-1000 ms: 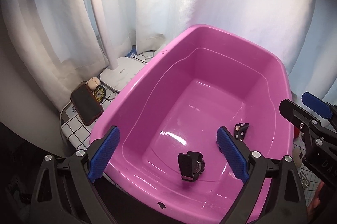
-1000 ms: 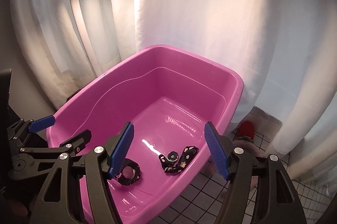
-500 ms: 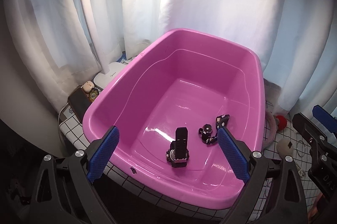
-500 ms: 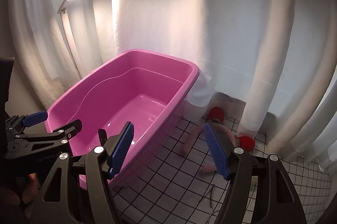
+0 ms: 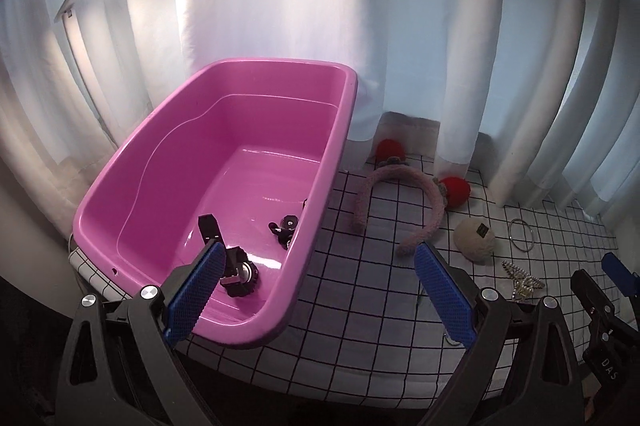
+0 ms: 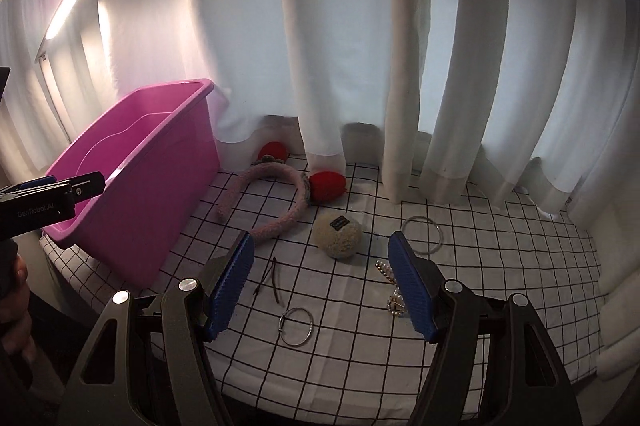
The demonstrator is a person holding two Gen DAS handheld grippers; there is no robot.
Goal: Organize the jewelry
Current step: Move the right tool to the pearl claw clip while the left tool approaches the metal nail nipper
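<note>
A pink tub (image 5: 336,162) (image 6: 160,186) stands at the left of the checked cloth. Inside lie a black watch (image 5: 236,270) and a black dotted hair clip (image 5: 286,226). On the cloth lie a pink fuzzy headband with red pompoms (image 5: 400,178) (image 6: 276,194), a cream fluffy ball (image 5: 474,238) (image 6: 338,232), two metal rings (image 6: 422,229) (image 6: 296,326), a rhinestone clip (image 6: 390,284) (image 5: 520,276) and dark hairpins (image 6: 270,280). My left gripper (image 5: 316,290) is open above the tub's near right corner, empty. My right gripper (image 6: 322,282) is open above the cloth near the ball, empty.
White curtains (image 6: 360,46) hang close behind the table. A lit desk lamp (image 6: 64,6) stands behind the tub. The table's front edge (image 6: 320,398) runs just below the right gripper. A hand (image 6: 14,290) holds the left gripper's handle at the far left.
Both grippers have swung to the right, away from over the tub's inside. The headband, ball, rings and clips on the cloth have come into view. Both stay open and empty.
</note>
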